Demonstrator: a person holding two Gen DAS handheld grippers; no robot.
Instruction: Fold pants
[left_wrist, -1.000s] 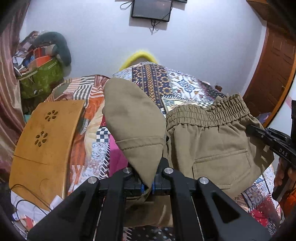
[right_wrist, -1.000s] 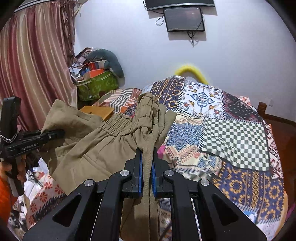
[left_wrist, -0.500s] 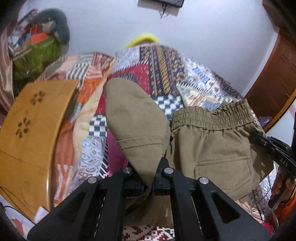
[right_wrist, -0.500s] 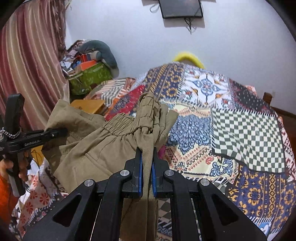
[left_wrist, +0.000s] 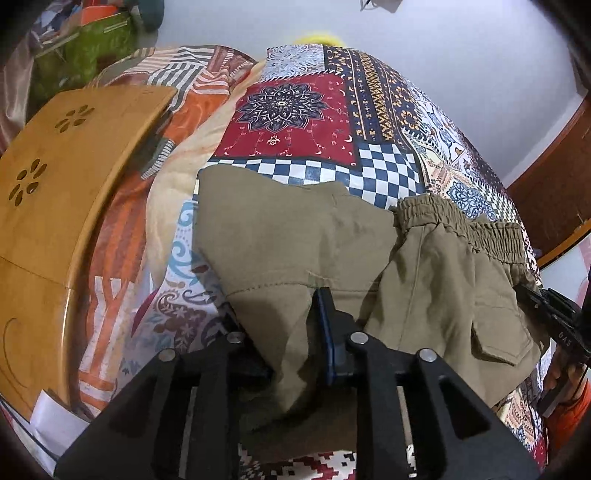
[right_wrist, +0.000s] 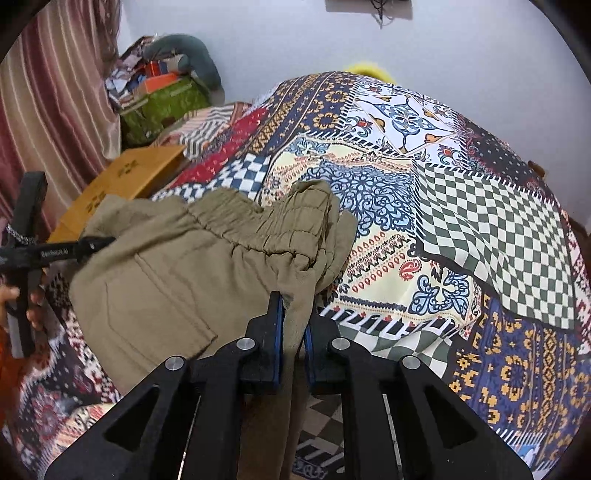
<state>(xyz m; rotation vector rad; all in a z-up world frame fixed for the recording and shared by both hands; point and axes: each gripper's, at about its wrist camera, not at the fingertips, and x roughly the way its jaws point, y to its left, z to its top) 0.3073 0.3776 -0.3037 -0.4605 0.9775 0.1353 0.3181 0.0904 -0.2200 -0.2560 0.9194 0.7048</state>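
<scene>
Khaki pants (left_wrist: 317, 243) with an elastic waistband lie partly on the patchwork bed. My left gripper (left_wrist: 295, 325) is shut on the hemmed leg end, which spreads flat on the quilt ahead of it. My right gripper (right_wrist: 294, 314) is shut on a bunched fold of the pants (right_wrist: 177, 266) just below the waistband (right_wrist: 258, 218). The right gripper also shows at the right edge of the left wrist view (left_wrist: 554, 317). The left gripper shows at the left edge of the right wrist view (right_wrist: 55, 251), holding the fabric's far side.
A patchwork quilt (right_wrist: 461, 206) covers the bed. A wooden lap table (left_wrist: 55, 177) lies at the bed's left side. A green bag and a clutter pile (right_wrist: 162, 96) stand by the wall, beside a striped curtain (right_wrist: 44, 103). A wooden door (left_wrist: 554, 192) is at the right.
Both grippers have lowered and tilted down toward the bed. The leg end that hung upright from my left gripper now lies spread on the quilt, and the waistband has sunk onto the bed.
</scene>
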